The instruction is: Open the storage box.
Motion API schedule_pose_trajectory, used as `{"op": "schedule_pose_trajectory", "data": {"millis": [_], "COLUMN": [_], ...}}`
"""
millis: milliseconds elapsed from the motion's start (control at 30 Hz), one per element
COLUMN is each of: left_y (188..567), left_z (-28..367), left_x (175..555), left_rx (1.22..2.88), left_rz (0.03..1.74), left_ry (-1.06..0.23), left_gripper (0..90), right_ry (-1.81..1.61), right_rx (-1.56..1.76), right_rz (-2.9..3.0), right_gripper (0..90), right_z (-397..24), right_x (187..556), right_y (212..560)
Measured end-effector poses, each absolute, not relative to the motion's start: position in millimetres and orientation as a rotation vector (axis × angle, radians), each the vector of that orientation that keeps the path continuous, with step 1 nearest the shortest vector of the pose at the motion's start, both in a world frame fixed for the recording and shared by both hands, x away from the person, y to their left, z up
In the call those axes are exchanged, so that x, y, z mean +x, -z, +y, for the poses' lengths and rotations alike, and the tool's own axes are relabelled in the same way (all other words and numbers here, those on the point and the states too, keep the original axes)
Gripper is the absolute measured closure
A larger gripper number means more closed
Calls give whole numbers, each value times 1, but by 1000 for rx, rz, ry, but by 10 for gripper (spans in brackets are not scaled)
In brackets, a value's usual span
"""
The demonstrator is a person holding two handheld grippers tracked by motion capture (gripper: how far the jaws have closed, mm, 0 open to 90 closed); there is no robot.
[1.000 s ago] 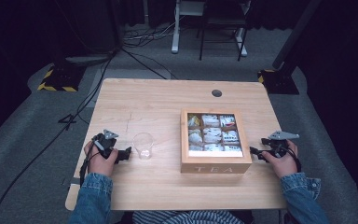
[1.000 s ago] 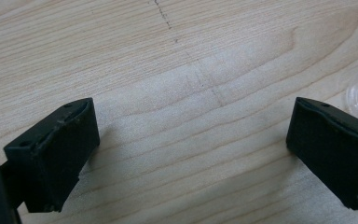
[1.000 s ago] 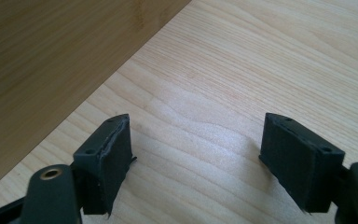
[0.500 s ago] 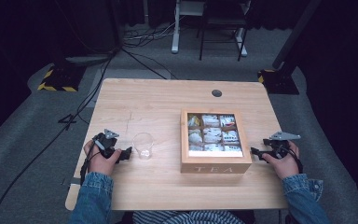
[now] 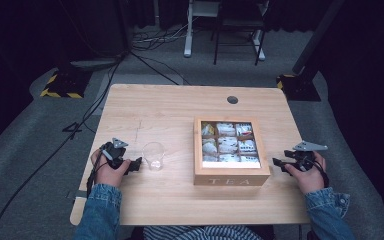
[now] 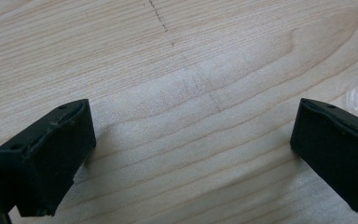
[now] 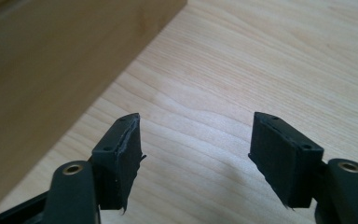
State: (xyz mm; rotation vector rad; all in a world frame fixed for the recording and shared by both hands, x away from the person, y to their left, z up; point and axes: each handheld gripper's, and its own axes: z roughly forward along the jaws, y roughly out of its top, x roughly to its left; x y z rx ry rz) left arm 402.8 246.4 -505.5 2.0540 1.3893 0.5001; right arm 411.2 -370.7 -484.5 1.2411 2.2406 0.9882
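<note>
High view: a square pale-wood tea box (image 5: 231, 175) with a gridded, packet-filled interior sits on the smooth light-grained wooden table (image 5: 170, 107). At its 3 o'clock the right gripper (image 5: 281, 164) has just narrowed its jaws around nothing. At its 9 o'clock, the left gripper (image 5: 136, 164) gapes empty beside a small clear round glass (image 5: 153, 155).

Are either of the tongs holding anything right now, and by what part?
Nothing held: left tongs and right tongs both stand open over bare table.
</note>
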Motion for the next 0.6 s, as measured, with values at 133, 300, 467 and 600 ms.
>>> {"op": "schedule_pose_trajectory", "data": {"millis": [133,300,467,600], "left_y": [505,506,506,505], "left_z": [246,245,244,245], "left_x": [404,407,408,408], "left_rx": [2059,2060,2056,2058], "left_rz": [1383,1380,1383,1383], "left_ry": [-498,-496,-499,-498], "left_gripper": [1,0,0,0], "right_ry": [-1034,-1057,-1073,-1100], "right_rx": [1232,1221,1206,1179], "right_rz": [2238,2256,2276,2287], "right_gripper": [369,377,377,377], "right_z": [-368,-366,-361,-357], "right_x": [400,393,384,378], "right_y": [472,464,450,438]}}
